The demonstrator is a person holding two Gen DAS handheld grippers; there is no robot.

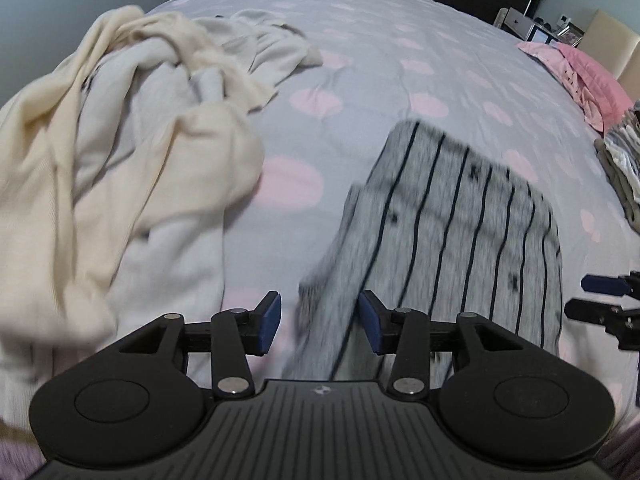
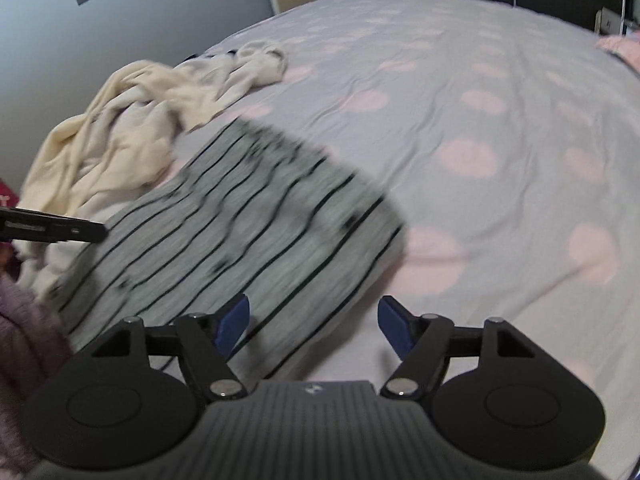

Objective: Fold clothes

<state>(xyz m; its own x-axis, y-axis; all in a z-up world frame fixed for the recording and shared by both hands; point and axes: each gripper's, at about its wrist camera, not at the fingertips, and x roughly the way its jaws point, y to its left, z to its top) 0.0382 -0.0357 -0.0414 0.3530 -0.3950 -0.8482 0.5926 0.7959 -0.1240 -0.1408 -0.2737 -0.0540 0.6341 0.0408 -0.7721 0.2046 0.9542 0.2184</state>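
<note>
A grey garment with thin dark stripes [image 1: 460, 224] lies folded into a rough rectangle on the bed [image 1: 360, 60]. It is blurred in both views. My left gripper [image 1: 319, 322] is open just above its near left edge, with a strip of the fabric showing between the blue pads. The same striped garment [image 2: 248, 216] fills the left middle of the right wrist view. My right gripper [image 2: 314, 326] is open over its near right corner and holds nothing. Part of the right gripper [image 1: 608, 300] shows at the right edge of the left wrist view.
A heap of cream and pale grey clothes [image 1: 120, 140] lies on the left of the bed, also the cream heap [image 2: 132, 120]. Pink cloth [image 1: 580, 76] and a stack of folded clothes [image 1: 624, 168] sit at the right edge. The sheet [image 2: 480, 120] is grey with pink spots.
</note>
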